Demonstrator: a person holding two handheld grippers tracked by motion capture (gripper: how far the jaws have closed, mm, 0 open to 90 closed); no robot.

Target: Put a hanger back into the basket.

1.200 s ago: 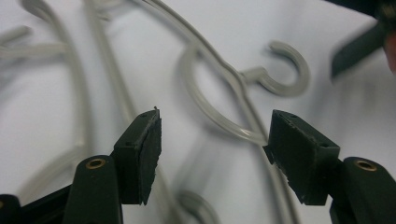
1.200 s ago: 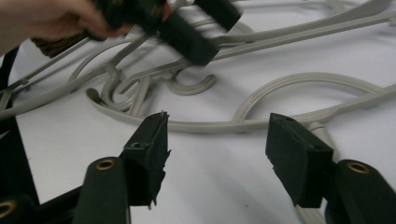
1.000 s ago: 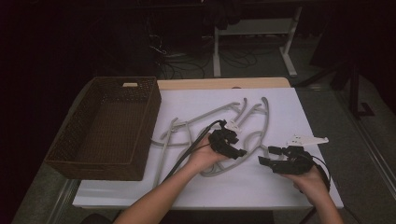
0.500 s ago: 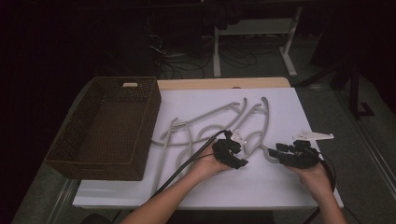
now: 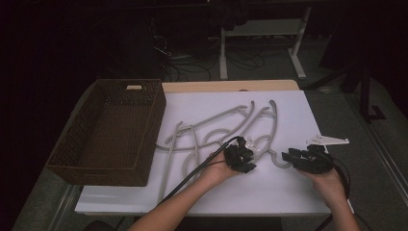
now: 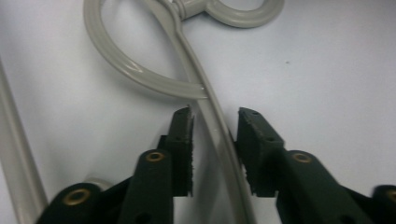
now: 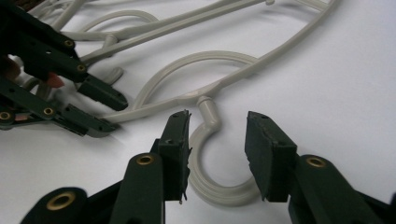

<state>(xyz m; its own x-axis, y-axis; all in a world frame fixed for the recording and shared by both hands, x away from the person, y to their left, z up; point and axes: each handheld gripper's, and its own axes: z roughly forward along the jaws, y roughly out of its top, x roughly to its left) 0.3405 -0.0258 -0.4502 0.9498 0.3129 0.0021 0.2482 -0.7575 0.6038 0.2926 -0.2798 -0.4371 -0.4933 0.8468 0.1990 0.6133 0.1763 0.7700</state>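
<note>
Here the left gripper straddles a grey hanger arm on the white surface, jaws just closing, not yet clamped. The right gripper likewise brackets its hook, near the front edge.

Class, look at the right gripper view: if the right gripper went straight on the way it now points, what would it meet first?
Most likely the grey hanger's hook, which curls between the right gripper's open fingers, then the hanger's looped shoulder beyond. Depth is unclear.
</note>
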